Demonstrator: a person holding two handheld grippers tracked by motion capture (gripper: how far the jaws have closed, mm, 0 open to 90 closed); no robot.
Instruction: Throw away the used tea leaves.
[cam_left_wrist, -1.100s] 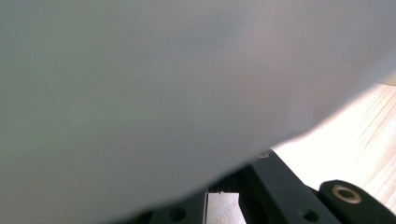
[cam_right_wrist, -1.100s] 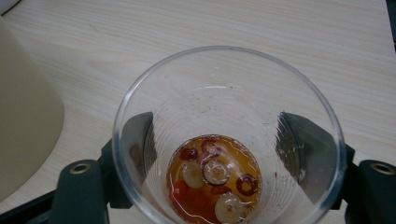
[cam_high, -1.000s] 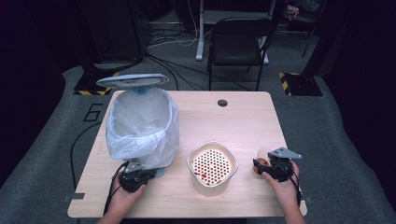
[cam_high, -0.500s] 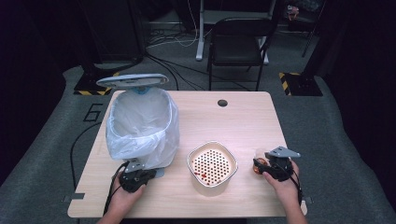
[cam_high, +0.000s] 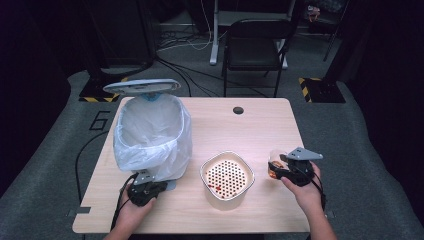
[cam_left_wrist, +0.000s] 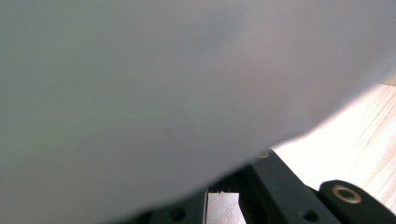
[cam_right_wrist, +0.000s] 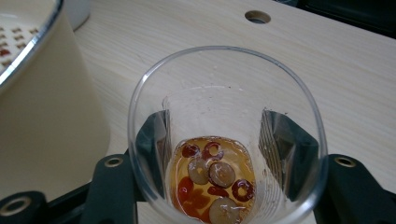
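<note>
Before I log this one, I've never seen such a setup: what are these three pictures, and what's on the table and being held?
A person sits at a wooden table with a hand-held gripper in each hand. The high view looks down from above; the other two cameras ride on the grippers. On the table stand a bin lined with a white bag and a cream strainer bowl. The right hand-held gripper clamps a clear glass holding amber liquid with red and pale fruit rings. The left hand-held gripper sits against the bag, jaws unclear.

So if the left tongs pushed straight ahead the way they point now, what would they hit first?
The white liner bag over the trash bin: it hangs right before the left tongs, perhaps already touching; depth is unclear.
</note>
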